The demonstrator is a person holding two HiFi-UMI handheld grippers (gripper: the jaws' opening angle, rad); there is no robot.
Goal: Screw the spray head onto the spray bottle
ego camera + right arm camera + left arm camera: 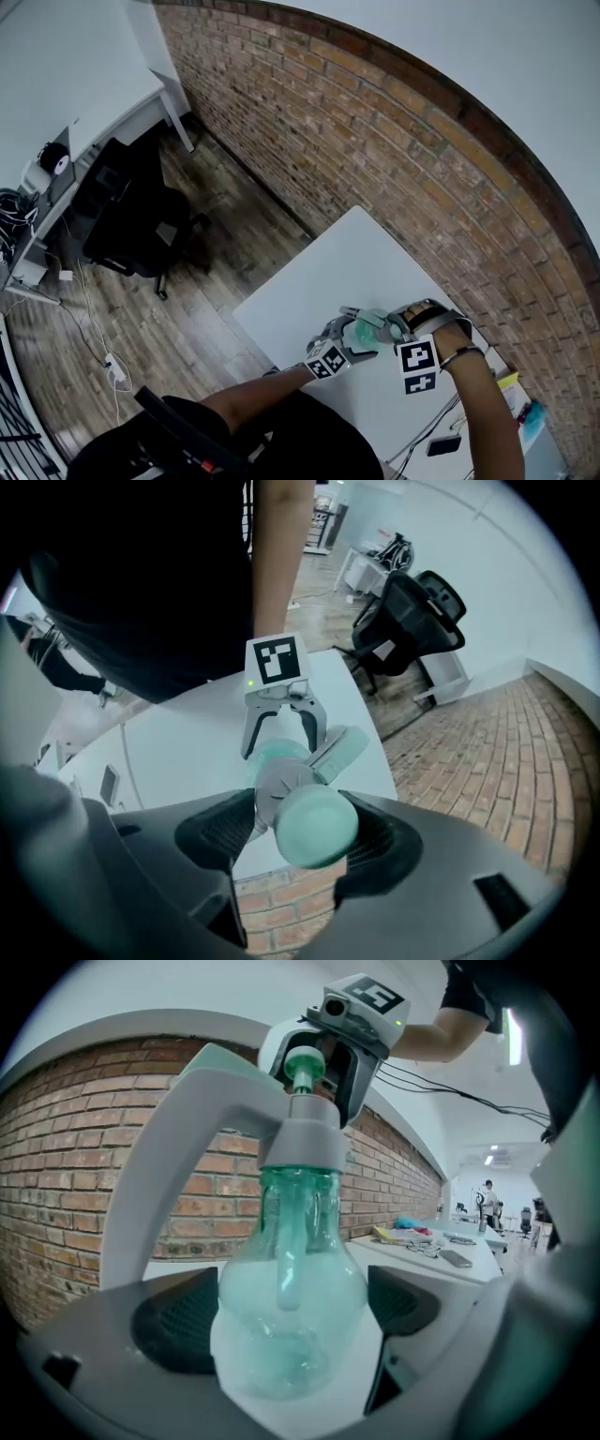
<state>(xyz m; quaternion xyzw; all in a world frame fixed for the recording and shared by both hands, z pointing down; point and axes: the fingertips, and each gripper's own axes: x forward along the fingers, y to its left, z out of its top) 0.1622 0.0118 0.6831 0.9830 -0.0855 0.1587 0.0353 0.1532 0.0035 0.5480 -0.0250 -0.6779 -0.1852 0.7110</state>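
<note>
**Spray bottle [291,1316] and spray head [305,822] both gripped**

The left gripper [359,328] clamps the greenish bottle's round body, holding it upright over the white worktop [347,262]. The right gripper [398,323], pointing down, is closed on the spray head atop the neck.

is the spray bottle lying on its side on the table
No, the spray bottle stands upright between the pads of the left gripper, with the spray head on top of its neck.
</note>
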